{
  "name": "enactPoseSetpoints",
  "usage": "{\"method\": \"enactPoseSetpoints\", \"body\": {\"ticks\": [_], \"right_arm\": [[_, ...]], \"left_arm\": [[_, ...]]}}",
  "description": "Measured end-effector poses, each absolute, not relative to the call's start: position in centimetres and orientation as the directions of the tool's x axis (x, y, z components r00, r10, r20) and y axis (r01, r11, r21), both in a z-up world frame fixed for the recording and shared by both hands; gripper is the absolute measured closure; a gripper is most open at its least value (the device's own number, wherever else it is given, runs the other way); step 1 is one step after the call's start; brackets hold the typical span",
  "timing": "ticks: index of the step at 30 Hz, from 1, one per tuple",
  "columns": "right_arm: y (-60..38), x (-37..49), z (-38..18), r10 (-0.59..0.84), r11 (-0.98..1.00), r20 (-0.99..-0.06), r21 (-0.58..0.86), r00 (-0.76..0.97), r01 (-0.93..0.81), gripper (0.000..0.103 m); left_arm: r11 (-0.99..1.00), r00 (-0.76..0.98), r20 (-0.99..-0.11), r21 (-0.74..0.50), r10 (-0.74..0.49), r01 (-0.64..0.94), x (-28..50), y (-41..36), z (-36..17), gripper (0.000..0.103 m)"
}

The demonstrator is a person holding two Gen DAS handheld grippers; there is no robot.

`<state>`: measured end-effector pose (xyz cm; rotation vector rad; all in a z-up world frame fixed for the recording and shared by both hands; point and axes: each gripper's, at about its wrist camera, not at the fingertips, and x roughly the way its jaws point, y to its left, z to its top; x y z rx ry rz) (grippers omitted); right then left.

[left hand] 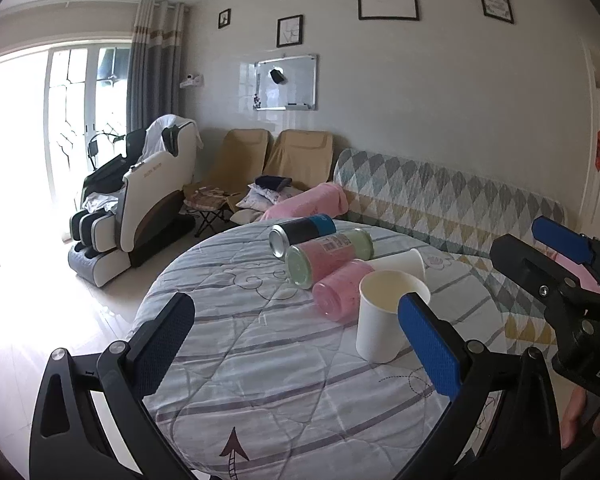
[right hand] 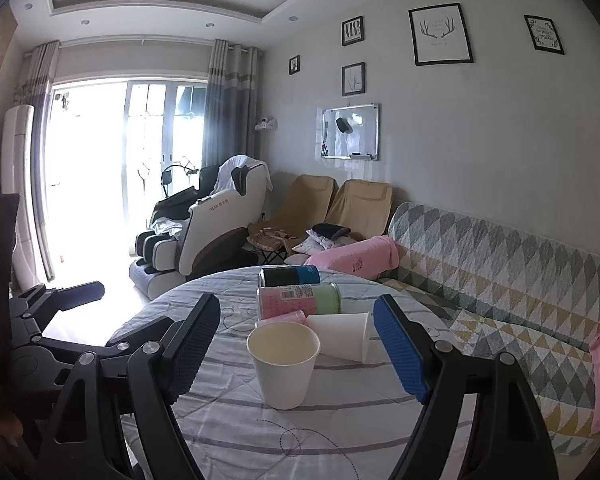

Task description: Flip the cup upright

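Note:
A white paper cup stands upright, mouth up, on the quilt-covered round table; it also shows in the left wrist view. A second white paper cup lies on its side behind it, also in the left wrist view. My right gripper is open, its fingers wide on either side of the upright cup, not touching it. My left gripper is open and empty, left of the cup. The right gripper's blue finger shows at the right edge.
A pink cup, a pink-and-green can and a black-and-blue can lie on their sides behind the cups. A patterned sofa runs along the wall to the right. A massage chair stands by the window.

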<state>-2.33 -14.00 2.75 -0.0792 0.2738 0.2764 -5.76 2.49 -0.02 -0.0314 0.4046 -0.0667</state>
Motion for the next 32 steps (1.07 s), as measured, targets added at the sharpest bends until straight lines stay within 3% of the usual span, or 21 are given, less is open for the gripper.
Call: {"method": "enactPoseSetpoints", "body": {"ticks": [22, 32], "right_arm": [[-16.1, -1.7, 2.1, 0.255, 0.965, -0.293, 0.014, 0.921, -0.263, 0.022], [-16.1, -0.2, 0.7, 0.279, 0.959, -0.366, 0.059, 0.888, -0.277, 0.022]], "left_arm": [[0.995, 0.913, -0.400, 0.025, -0.081, 0.099, -5.7, -0.7, 0.1, 0.000], [0.995, 0.904, -0.422, 0.037, -0.065, 0.089, -5.0, -0.3, -1.0, 0.000]]}}
